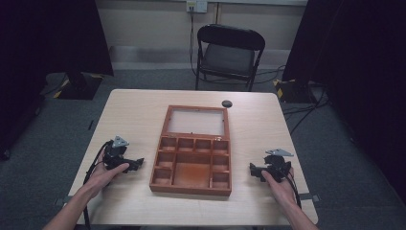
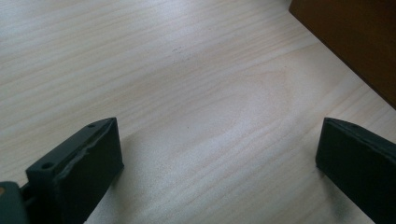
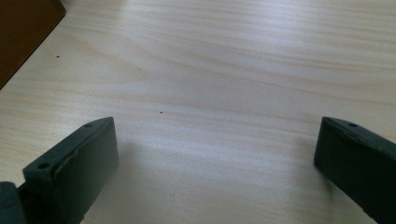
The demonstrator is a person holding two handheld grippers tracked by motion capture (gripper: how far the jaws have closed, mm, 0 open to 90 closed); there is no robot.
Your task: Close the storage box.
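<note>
High view has a light wooden table (image 1: 134, 110) with a reddish-brown wooden box (image 1: 191, 165) sitting open right in the middle, lid (image 1: 196, 121) flipped back flat toward the far side, with what looks like a pale glass or clear panel in it. The base is split into little compartments, a row of four along the hinge side, smaller ones down each side and a bigger one in the center, and as far as I can tell they've got nothing in them. Left gripper (image 1: 138, 163) is resting on the table just left of the box, held in the person's left hand (image 1: 103, 173), and the right gripper (image 1: 253, 171) is over on the right side of the box in the right hand (image 1: 279, 184), both pointing in toward the box but not touching it. Left gripper view has its jaws spread wide over bare tabletop, with a corner of the box at top right. Right gripper view is the same deal, jaws wide apart with nothing between them, box edge peeking in at top left. Small dark round thing (image 1: 227, 103) sits near the far edge of the table, can't tell what it is. Black folding chair (image 1: 229, 55) stands behind the table.
</note>
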